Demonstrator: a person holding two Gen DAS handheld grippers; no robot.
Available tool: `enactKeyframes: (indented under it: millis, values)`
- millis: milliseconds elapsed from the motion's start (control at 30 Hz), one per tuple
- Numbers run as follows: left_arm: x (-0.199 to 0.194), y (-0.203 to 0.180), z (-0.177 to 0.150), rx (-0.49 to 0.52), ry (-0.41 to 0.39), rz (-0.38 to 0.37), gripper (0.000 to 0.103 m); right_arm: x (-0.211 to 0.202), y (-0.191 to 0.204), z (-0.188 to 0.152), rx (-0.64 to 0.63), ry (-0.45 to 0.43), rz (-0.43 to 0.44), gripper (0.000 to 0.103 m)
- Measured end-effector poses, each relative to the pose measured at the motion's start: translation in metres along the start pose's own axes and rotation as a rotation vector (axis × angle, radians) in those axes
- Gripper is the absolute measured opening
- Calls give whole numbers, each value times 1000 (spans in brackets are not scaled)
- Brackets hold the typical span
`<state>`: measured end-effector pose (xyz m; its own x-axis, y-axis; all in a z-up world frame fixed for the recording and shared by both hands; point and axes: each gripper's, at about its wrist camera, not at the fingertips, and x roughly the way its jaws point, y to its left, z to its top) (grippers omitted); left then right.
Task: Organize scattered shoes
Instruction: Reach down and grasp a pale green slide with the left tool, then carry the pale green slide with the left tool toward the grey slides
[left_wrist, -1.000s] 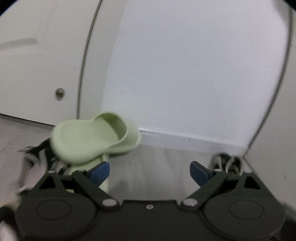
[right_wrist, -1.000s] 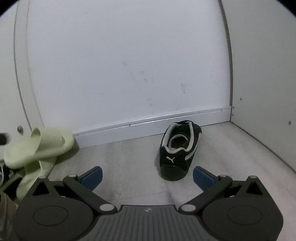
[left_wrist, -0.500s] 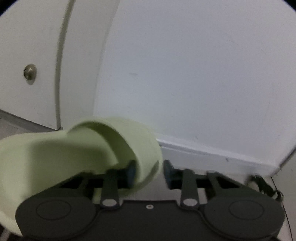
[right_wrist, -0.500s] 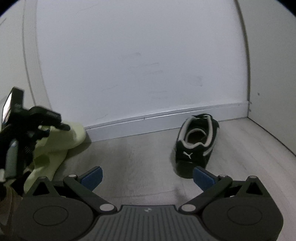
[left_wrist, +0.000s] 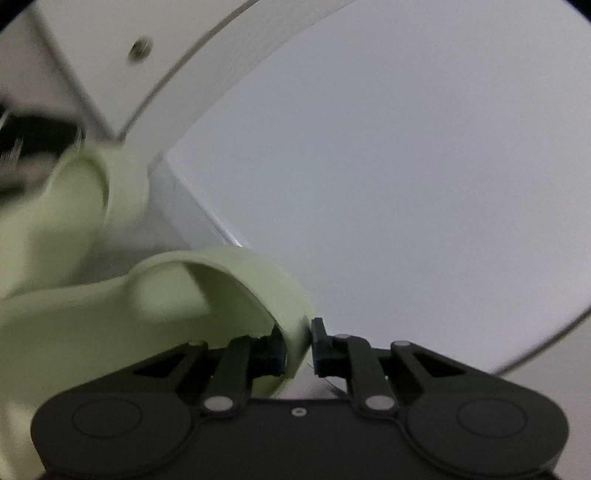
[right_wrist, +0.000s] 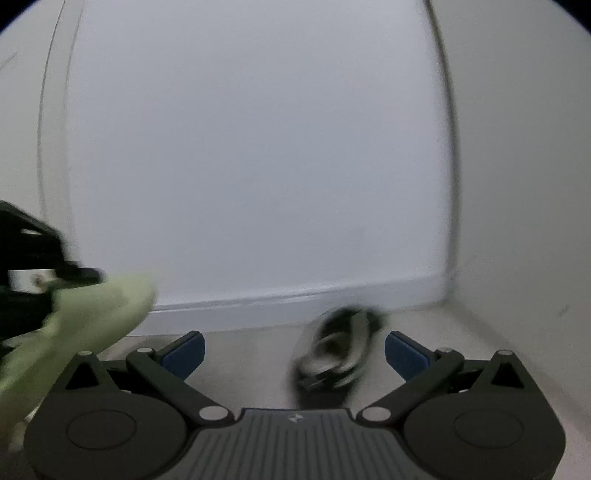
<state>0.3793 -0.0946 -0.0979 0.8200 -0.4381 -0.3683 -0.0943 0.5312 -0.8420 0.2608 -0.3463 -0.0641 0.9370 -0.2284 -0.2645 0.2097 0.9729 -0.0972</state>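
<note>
A pale green slide sandal (left_wrist: 122, 317) fills the lower left of the left wrist view, lifted and tilted. My left gripper (left_wrist: 297, 345) is shut on the edge of its strap. A second green sandal (left_wrist: 66, 206) lies blurred behind it at the left. In the right wrist view the held sandal (right_wrist: 85, 325) and the left gripper's black body (right_wrist: 26, 266) show at the left edge. My right gripper (right_wrist: 293, 350) stands open, with a black and white sneaker (right_wrist: 338, 347) on the floor just beyond its fingers, blurred.
A white wall (right_wrist: 258, 147) with a white baseboard (right_wrist: 295, 295) closes the back. A side wall (right_wrist: 524, 184) meets it at the right corner. A white door panel with a round metal fitting (left_wrist: 139, 51) is at the upper left. The floor (right_wrist: 243, 354) is pale grey wood.
My left gripper closed on the green sandal's strap and lifted it, tilting the view. The right gripper moved in toward the black sneaker and stayed open.
</note>
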Motion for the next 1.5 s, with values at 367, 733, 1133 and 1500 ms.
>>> enactKeyframes:
  millis: [367, 733, 1133, 1500]
  values:
    - [-40, -3, -153, -164, 67, 101, 12, 6, -82, -2, -3, 235, -1, 103]
    - [-3, 16, -197, -202, 43, 205, 12, 8, -83, -7, 15, 317, 175, 103]
    - [-3, 13, -216, -165, 85, 244, 17, 26, -90, -9, 90, 334, 200, 103]
    - [-35, -13, -194, 185, 288, 200, 54, 25, -89, -8, 162, 276, 213, 103]
